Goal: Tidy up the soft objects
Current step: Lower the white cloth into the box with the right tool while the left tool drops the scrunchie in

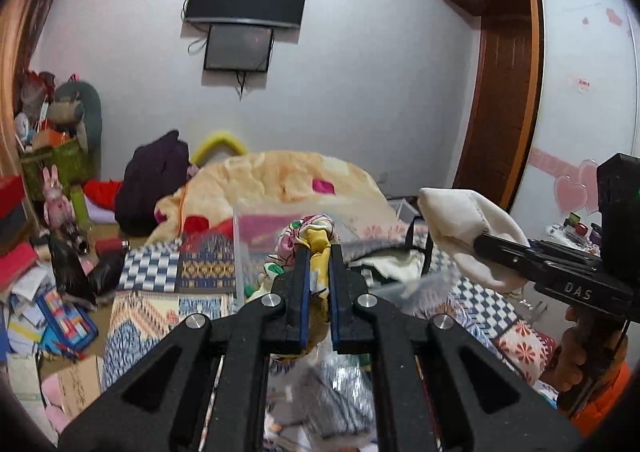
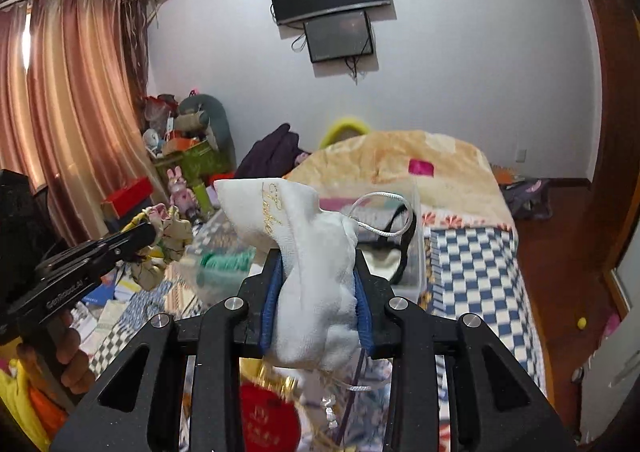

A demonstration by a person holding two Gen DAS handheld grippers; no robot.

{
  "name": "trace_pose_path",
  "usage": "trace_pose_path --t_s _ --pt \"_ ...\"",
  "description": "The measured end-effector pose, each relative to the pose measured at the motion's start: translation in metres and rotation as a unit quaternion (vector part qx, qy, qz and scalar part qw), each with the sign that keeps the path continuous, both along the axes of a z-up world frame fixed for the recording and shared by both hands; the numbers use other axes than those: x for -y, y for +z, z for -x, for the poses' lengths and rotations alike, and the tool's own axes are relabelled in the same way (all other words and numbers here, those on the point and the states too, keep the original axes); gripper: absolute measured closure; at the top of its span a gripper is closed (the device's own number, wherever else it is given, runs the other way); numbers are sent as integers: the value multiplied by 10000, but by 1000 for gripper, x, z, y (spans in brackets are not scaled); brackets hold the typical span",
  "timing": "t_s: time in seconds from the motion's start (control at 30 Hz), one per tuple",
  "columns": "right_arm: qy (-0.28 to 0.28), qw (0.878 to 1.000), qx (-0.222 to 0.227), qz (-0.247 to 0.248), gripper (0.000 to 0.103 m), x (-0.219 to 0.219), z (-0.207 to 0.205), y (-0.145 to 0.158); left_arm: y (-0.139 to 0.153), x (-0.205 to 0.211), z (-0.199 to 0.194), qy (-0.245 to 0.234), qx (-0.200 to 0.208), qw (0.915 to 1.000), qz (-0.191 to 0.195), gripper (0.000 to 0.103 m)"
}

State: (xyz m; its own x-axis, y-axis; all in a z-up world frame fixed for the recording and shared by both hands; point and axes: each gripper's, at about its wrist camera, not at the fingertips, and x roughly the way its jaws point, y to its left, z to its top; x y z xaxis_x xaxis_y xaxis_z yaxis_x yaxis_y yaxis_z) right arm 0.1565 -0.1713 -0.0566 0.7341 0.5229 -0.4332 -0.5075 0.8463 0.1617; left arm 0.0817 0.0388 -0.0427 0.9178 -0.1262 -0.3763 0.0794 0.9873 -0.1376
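Aloft, each claw pinches cloth — left claw (image 1: 319,252) floral bundle (image 1: 316,230); right claw (image 2: 318,272) white pouch (image 2: 316,252).

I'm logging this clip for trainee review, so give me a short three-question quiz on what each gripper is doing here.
1. True or false: the left gripper is empty.
2. What is the right gripper shut on? A) white drawstring pouch B) purple jacket C) pink rabbit toy
3. Fill in: beyond both grippers on the bed stands a clear plastic ____.

Key:
1. False; it is shut on a floral fabric piece.
2. A
3. box
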Motion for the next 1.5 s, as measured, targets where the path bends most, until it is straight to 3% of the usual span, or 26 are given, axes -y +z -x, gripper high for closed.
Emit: trace_pose_path --t_s 0.23,0.53,0.8,1.03,1.2,1.37,1.5 --pt "-128 9998 83 -87 73 -7 -20 4 -1 6 -29 43 -17 9999 -143 96" --pt "-152 9997 -152 94 73 -21 -38 -12 -29 13 -70 28 -495 9984 -286 96" --pt "-48 9980 -496 394 73 -39 -53 -29 -50 13 -95 -148 -982 9950 -92 96" --pt "42 9970 -534 565 72 -42 -54 -32 -51 18 -96 -258 -1050 9941 -51 95" --pt "38 9959 -483 768 64 -45 -51 -31 -47 20 -91 -308 -1017 9943 -72 88" --pt "-17 9962 -355 800 40 -39 -45 -25 -36 20 -83 -340 -862 9957 -51 73" --pt "-75 9975 -218 674 31 -30 -38 -14 -26 19 -73 -314 -710 9970 -56 58"
